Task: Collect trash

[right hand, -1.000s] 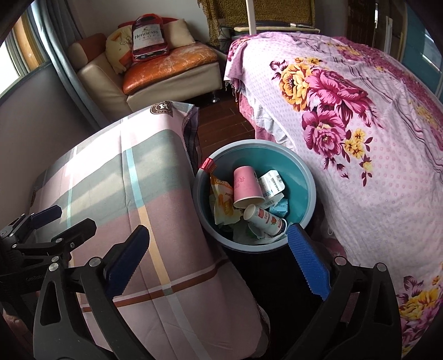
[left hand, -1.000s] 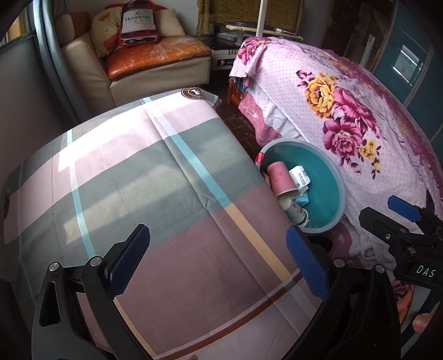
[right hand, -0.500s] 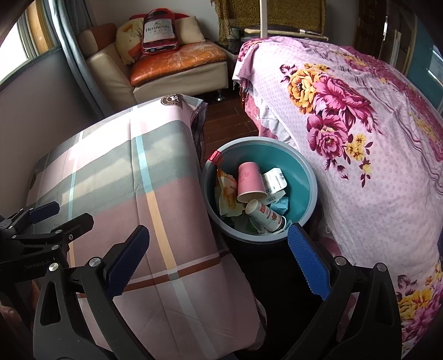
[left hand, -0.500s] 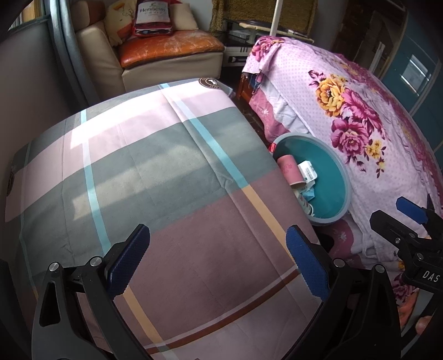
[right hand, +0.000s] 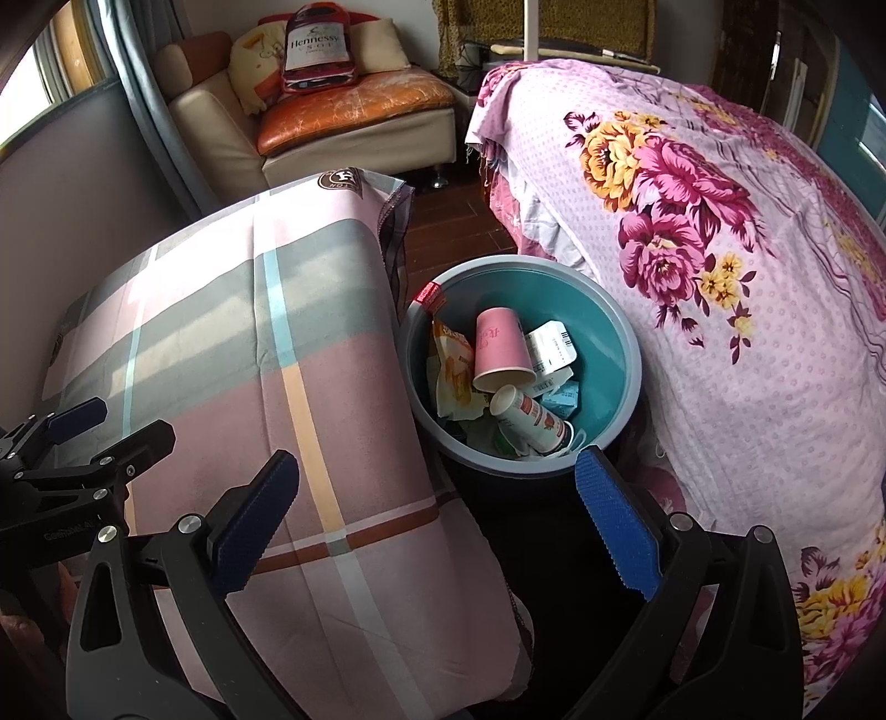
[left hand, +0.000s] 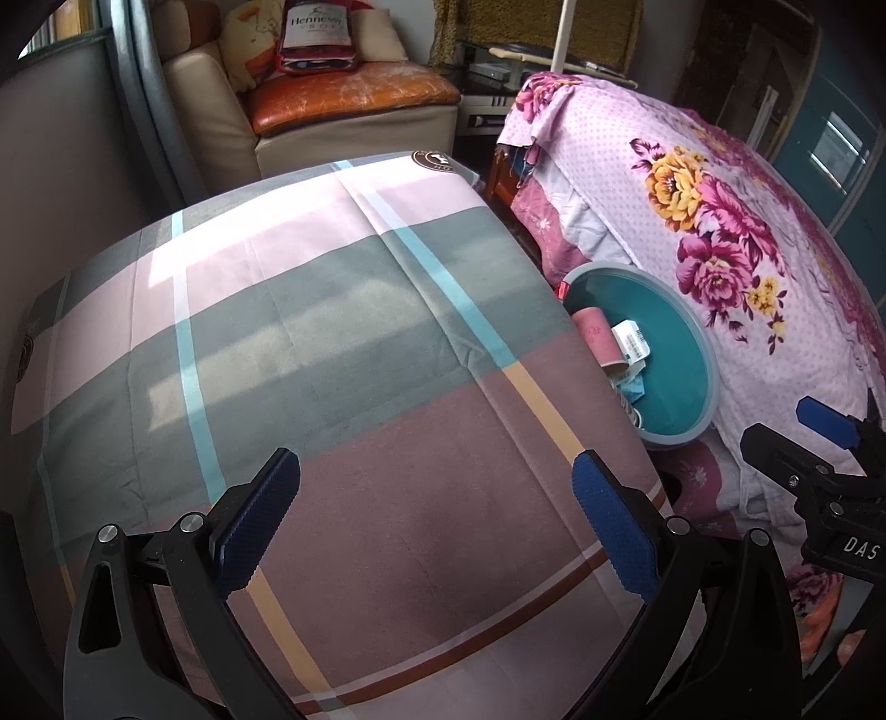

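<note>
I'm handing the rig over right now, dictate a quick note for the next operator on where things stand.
Left gripper: open, empty, over the plaid pink-and-grey cloth-covered surface.
Right gripper: open, empty, facing the round teal plastic bin.
In the bin: pink paper cup, white printed bottle, orange snack wrapper, white barcode label.
Done: that trash is binned. Left: no loose trash shows on the cloth or the floral pink bedspread; check elsewhere.

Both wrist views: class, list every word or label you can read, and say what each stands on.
"Hennessy": red bottle-shaped cushion on the sofa.
"DAS": black body of the right gripper.
Round brown emblem on the plaid cloth: too blurred.
White barcode label in the teal trash bin: too small.
Pink paper cup print: unreadable.
</note>
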`<state>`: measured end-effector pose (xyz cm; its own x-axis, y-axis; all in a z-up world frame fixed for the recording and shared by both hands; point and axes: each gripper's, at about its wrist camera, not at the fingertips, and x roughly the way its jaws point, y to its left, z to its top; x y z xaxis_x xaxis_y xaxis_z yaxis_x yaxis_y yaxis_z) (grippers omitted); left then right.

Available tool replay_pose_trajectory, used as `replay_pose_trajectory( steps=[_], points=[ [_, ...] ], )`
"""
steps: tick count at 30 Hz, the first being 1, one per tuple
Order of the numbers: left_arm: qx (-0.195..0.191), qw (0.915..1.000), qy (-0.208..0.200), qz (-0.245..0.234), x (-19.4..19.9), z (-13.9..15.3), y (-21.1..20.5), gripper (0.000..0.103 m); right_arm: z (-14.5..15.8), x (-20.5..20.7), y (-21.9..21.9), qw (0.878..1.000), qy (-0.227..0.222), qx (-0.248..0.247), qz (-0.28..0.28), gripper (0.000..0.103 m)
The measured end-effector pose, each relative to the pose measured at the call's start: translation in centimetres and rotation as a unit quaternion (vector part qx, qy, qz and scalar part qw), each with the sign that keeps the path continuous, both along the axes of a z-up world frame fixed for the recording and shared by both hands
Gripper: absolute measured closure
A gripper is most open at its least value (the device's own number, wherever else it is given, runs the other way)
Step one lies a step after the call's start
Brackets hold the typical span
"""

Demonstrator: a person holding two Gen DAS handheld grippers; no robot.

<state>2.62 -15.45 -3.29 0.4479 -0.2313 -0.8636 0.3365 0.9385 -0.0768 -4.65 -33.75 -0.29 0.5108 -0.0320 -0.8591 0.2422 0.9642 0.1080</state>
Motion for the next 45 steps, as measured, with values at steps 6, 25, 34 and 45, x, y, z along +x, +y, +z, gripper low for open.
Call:
replay_pose_trajectory(
  steps=[6,25,34,45],
  points=[
    [0.004,1.0000,-0.002,0.004,0.2,-0.1,0.2,0.004,-0.4,0.3,-0.2,1.000,0.003,0.002,-0.002,0.007],
    [0.013,0.9998,-0.001,0.015,0.8,-0.9,0.5,0.004,-1.8,0.8,-0.6,1.000,0.016,0.010,-0.007,0.007],
    [0.015,0.9997,0.000,0.019,0.7,-1.3,0.8,0.004,-2.4,0.8,-0.5,1.000,0.023,0.011,-0.008,0.007],
    [0.015,0.9997,-0.003,0.021,0.6,-1.3,1.3,0.004,-2.3,0.7,-0.1,1.000,0.023,0.009,-0.006,0.007]
  ],
)
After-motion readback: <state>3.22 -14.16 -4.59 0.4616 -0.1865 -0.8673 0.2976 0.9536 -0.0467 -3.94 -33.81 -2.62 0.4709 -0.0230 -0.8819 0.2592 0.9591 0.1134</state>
